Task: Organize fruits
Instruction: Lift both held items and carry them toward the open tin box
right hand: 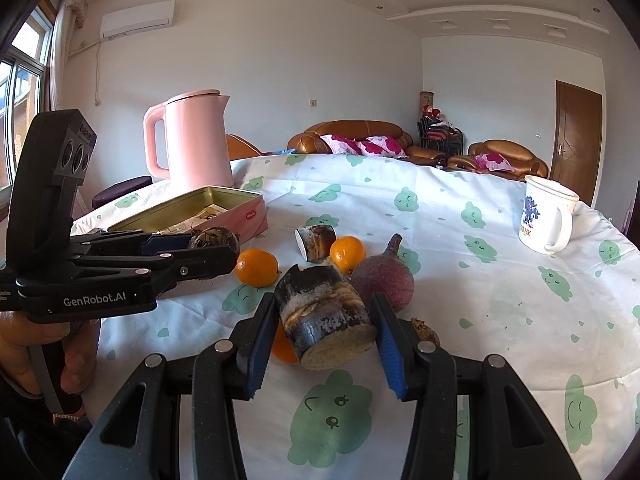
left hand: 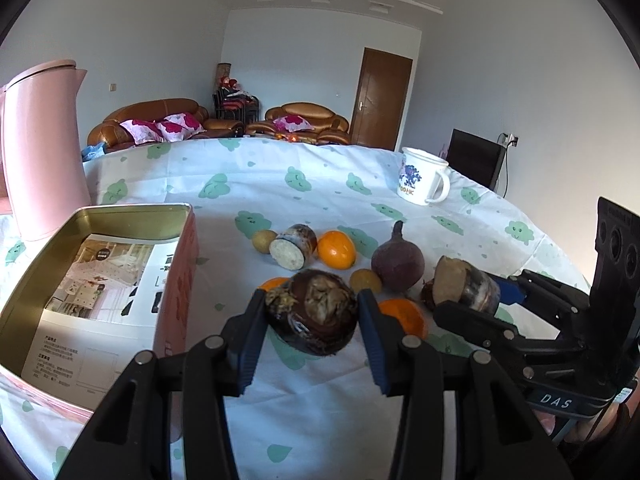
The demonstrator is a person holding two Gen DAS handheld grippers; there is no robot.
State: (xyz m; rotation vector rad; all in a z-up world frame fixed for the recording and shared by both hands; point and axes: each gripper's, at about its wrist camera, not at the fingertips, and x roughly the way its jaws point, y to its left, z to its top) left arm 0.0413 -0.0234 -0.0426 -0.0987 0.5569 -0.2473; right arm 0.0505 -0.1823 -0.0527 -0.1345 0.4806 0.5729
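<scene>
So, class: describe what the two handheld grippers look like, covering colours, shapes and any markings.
Both the left gripper and the right gripper are black plastic clamps with silver rivets and ribbed blue pads. White lettering reads GenRobot.AI on the left one, DAS on the right. No cables or sleeves are clearly visible.

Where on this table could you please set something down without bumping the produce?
Bare tablecloth lies between the purple root and the white mug, and behind the produce toward the table's far edge. The pink tin holds only leaflets. The middle is crowded: oranges, cut pieces and both grippers sit close together.
</scene>
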